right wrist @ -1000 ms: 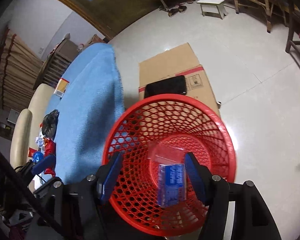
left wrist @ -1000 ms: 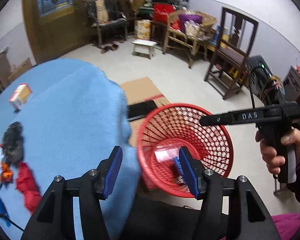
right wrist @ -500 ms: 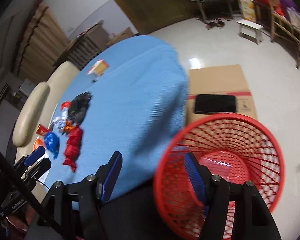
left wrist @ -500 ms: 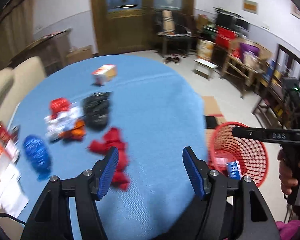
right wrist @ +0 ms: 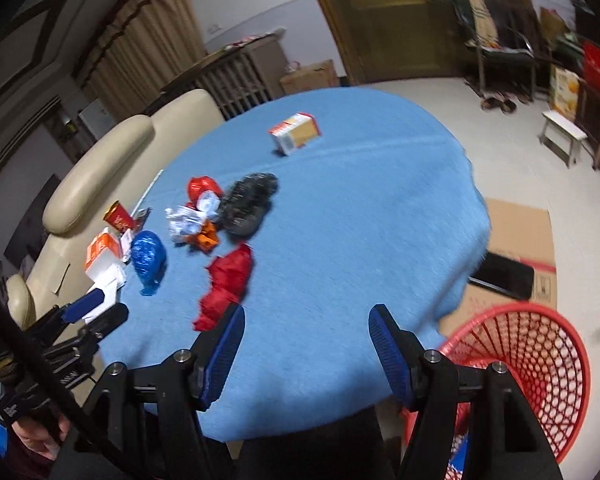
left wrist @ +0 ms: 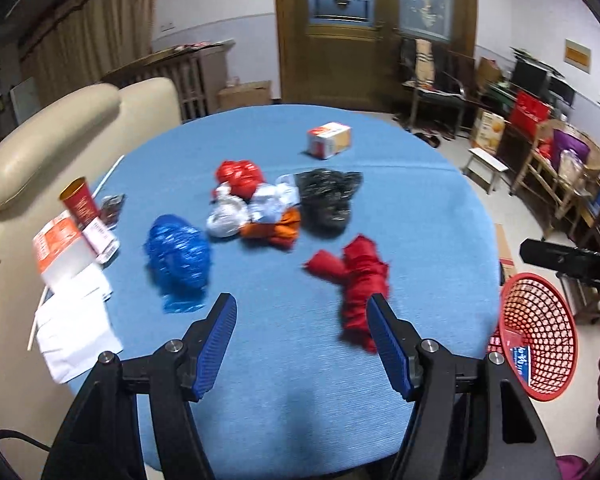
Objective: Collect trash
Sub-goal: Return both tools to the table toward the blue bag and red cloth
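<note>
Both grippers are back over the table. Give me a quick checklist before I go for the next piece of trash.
1. Left gripper empty, jaws apart: ok.
2. Right gripper empty, jaws apart: ok.
3. Nearest trash, red bag, unobstructed on the table: ok.
4. Basket upright beside the table, mouth clear: ok.
5. Grippers apart from each other: ok.
6. Picture sharpness for aiming: not ok, both views blurred.
</note>
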Demonstrator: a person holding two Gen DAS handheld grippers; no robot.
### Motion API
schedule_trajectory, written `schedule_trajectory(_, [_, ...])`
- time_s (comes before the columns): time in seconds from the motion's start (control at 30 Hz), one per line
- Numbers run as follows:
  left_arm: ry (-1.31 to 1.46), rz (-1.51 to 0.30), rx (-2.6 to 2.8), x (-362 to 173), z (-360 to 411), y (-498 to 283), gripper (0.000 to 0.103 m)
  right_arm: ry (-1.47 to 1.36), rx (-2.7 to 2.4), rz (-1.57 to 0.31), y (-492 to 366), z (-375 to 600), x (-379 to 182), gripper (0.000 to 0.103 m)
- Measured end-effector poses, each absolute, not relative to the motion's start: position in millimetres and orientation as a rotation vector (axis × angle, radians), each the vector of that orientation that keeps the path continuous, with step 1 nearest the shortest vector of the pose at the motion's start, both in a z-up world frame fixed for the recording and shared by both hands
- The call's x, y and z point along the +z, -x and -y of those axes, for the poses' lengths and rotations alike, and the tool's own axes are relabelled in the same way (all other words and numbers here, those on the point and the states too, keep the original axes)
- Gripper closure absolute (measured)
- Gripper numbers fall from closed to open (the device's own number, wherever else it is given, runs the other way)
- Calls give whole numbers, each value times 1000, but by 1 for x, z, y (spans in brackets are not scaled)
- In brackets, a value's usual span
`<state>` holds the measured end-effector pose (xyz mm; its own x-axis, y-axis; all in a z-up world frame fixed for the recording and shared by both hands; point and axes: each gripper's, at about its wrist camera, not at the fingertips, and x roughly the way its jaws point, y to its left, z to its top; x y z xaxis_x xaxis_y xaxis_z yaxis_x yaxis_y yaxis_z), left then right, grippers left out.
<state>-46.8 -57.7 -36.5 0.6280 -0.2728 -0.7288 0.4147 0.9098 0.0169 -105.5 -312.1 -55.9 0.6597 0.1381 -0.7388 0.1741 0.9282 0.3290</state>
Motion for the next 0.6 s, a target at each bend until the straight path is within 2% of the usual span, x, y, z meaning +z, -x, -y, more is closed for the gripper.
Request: schedule_trajectory(0.6, [-165, -850, -137, -56, -17, 27, 35, -268, 112, -862, 60, 241, -36, 35])
